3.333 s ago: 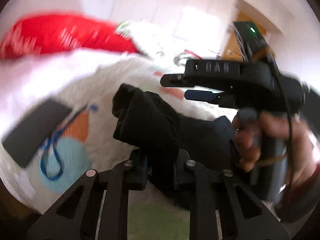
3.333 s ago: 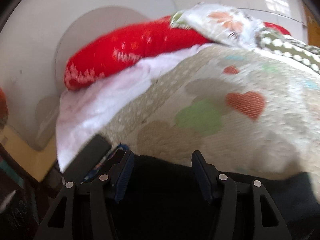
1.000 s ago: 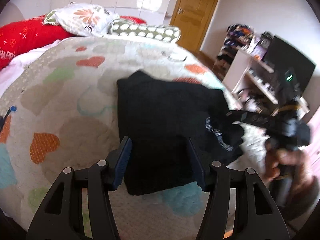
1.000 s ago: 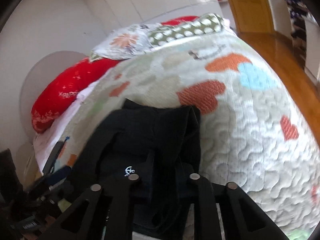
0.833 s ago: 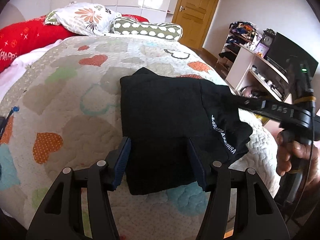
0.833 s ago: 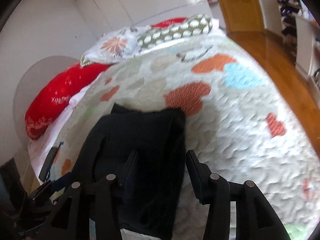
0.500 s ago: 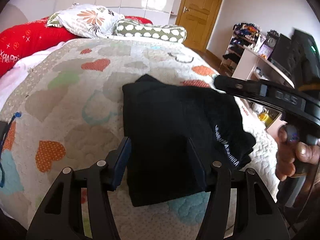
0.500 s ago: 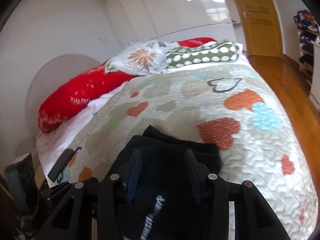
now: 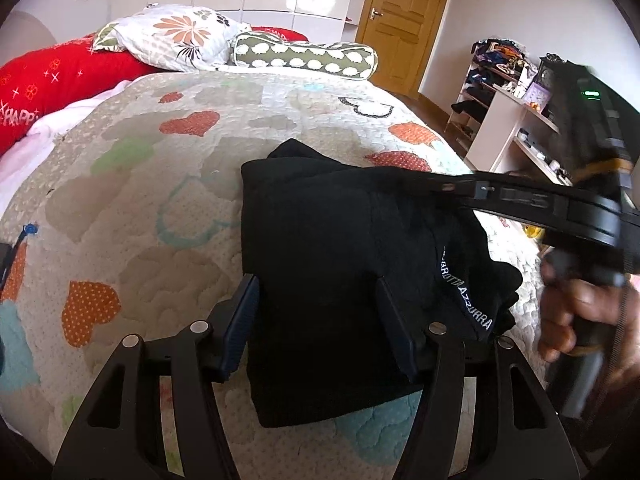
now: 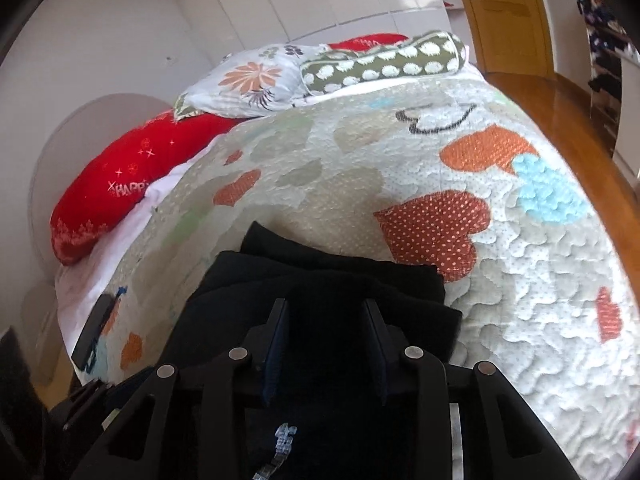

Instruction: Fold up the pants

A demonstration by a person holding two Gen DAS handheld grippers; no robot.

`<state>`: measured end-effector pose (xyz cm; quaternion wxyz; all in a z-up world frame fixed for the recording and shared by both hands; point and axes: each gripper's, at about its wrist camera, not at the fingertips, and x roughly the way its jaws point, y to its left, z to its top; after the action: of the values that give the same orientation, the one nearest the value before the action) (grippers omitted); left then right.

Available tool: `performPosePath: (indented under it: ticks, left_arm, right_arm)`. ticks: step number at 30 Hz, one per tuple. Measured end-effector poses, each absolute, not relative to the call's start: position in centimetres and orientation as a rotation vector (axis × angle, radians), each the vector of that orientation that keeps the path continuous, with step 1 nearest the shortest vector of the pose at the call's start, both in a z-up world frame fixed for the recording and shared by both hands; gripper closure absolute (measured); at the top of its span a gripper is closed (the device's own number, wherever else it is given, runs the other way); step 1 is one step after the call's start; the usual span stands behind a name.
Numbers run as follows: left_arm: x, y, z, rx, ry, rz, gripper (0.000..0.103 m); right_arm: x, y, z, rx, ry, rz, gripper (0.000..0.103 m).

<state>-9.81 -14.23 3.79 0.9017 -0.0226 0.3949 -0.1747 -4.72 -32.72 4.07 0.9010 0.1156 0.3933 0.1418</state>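
Below centre in your left wrist view, the black pants (image 9: 332,264) lie as a folded bundle on the heart-patterned quilt (image 9: 132,184), near the bed's foot edge. Your left gripper (image 9: 318,320) has its jaws spread wide, straddling the near end of the bundle with nothing clamped between them. The bundle's long axis runs away from you toward the upper middle of the frame, where the floral pillow (image 9: 180,36) and the spotted bolster (image 9: 308,56) sit.

Your right gripper (image 10: 326,344) is also parted, more narrowly, hovering over the same dark fabric; whether its pads actually touch the cloth you cannot tell from this view. In the left view it reaches in from the right edge across the bundle's far half.

The fold looks nearly done, though a looser flap with white lettering (image 9: 466,292) bulges toward the lower right. That flap lies on your right gripper's side, so that hand seems the nearer one for tucking it in; the left is better placed to steady the near edge.
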Motion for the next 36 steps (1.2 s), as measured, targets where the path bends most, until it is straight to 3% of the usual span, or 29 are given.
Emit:
performPosePath:
  ticks: [6,14,36]
  left_arm:
    - [-10.4,-14.4,4.0,-0.029,0.811,-0.350,0.043]
    - [-11.1,-14.9,3.7,-0.005,0.802,-0.322,0.043]
    - [-13.2,-14.0,6.3,0.014,0.727,-0.244,0.043]
  right_arm:
    - [-9.5,-32.2,5.4,0.112,0.782,0.285,0.068]
    - [-12.7,-34.1,1.1,0.140,0.837,0.226,0.068]
    - [-13.2,-31.7,6.5,0.104,0.708,0.187,0.056]
